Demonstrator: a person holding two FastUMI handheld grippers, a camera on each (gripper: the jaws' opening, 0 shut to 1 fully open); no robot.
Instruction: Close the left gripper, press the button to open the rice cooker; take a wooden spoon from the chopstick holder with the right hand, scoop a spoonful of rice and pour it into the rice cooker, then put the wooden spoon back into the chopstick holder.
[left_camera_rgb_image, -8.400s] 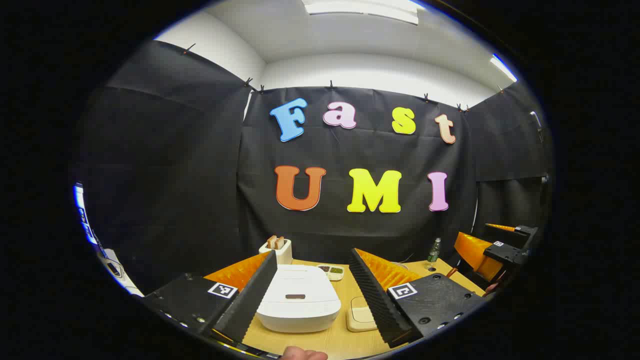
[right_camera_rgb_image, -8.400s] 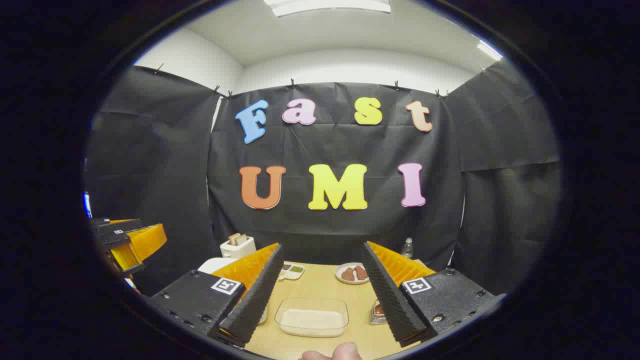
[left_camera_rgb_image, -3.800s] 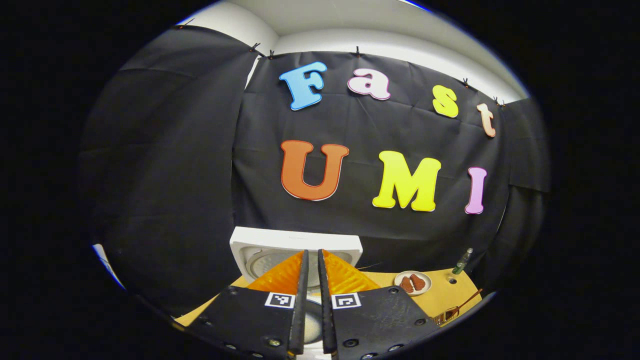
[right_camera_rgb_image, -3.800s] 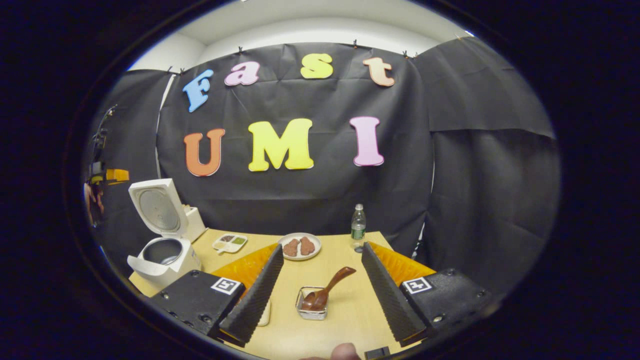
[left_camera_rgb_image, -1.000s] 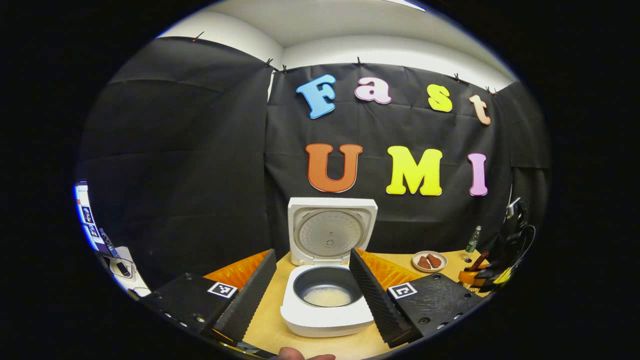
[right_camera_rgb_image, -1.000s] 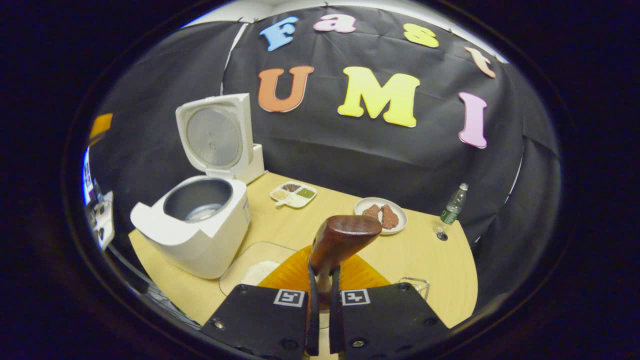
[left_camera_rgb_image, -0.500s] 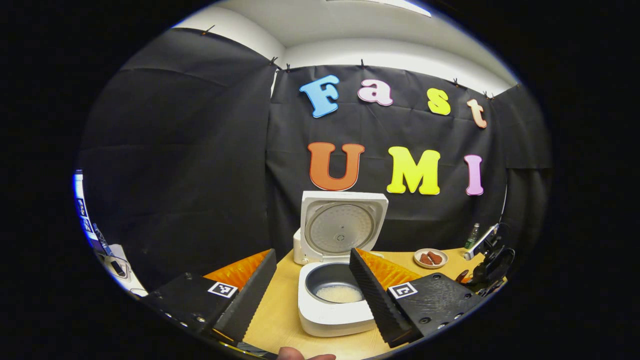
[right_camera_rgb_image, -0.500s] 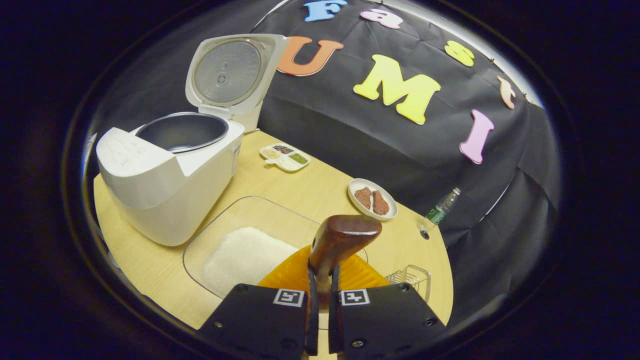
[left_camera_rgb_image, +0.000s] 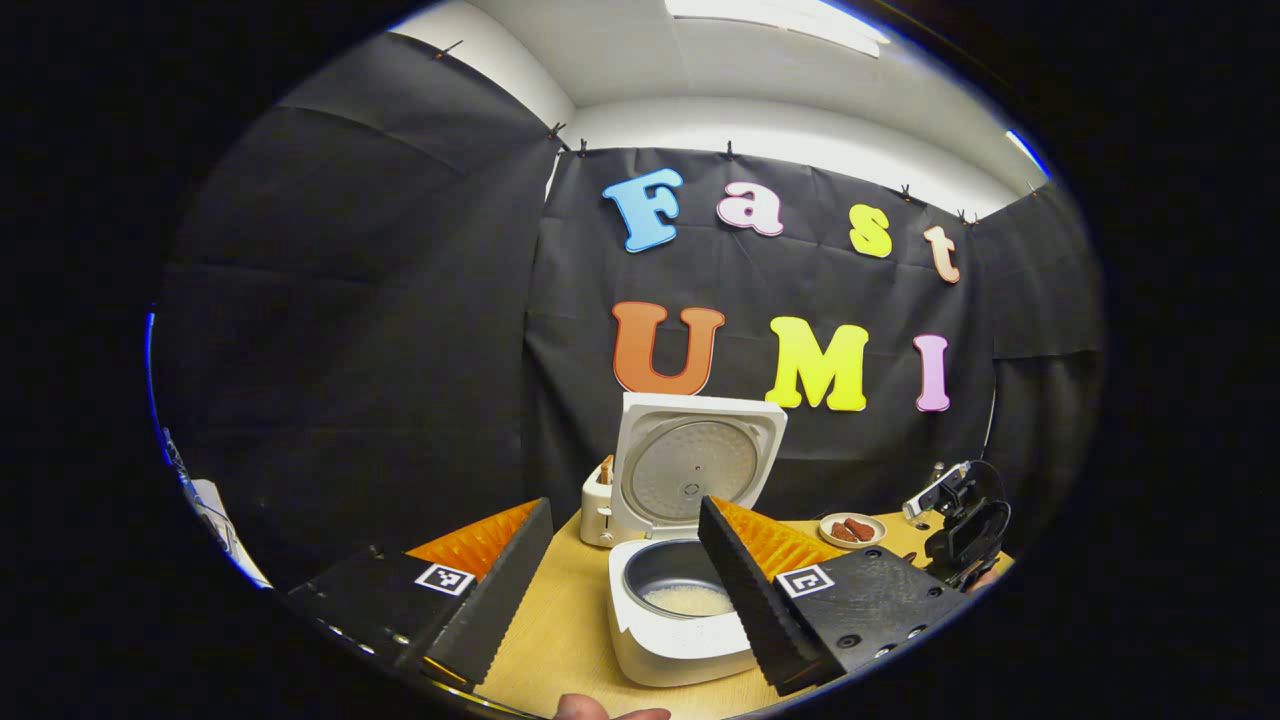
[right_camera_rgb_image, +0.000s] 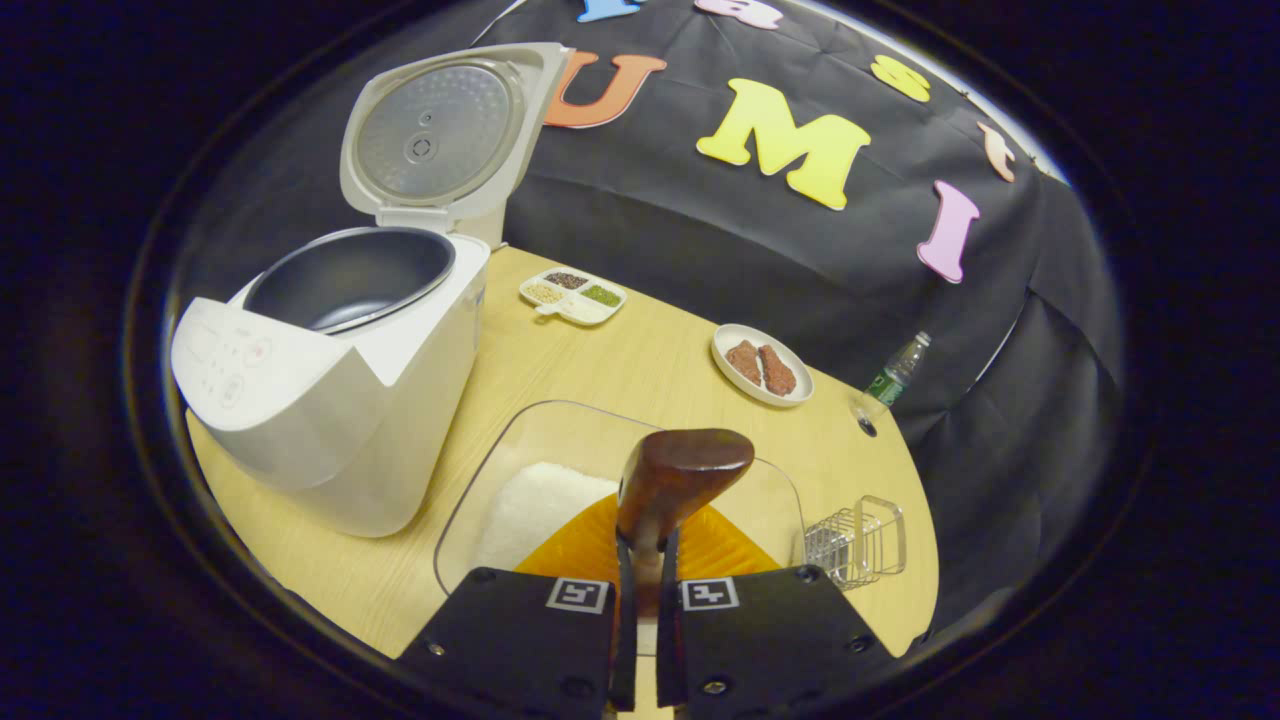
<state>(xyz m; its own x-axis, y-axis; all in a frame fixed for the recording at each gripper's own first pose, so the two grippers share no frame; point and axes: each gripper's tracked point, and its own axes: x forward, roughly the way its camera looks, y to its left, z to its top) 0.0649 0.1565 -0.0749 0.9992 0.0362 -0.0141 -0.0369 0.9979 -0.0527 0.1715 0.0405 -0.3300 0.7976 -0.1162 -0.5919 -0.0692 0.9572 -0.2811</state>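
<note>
The wooden spoon stands up between the two fingers of the right gripper, which are clamped on its handle — the brown bowl end rises just above the fingertips. Directly below and beyond it sits one clear glass dish with a heap of white rice in its left part; the spoon hangs over the dish, and whether it touches the rice cannot be told. Just right of the dish is one wire chopstick holder.

To the left, near the table's edge, stands one white rice cooker, its lid upright and open, the dark inner pot exposed. Farther back on the wooden table lie one small divided tray with three fillings, one white plate carrying two brown pieces, and one green-labelled bottle at the far right.

In the left gripper view, the left gripper is held with its fingers spread wide apart, nothing between them — the rice cooker shows beyond the gap, some rice in its pot. One toaster stands behind the cooker on the left, and the right gripper is seen from behind at the far right.
</note>
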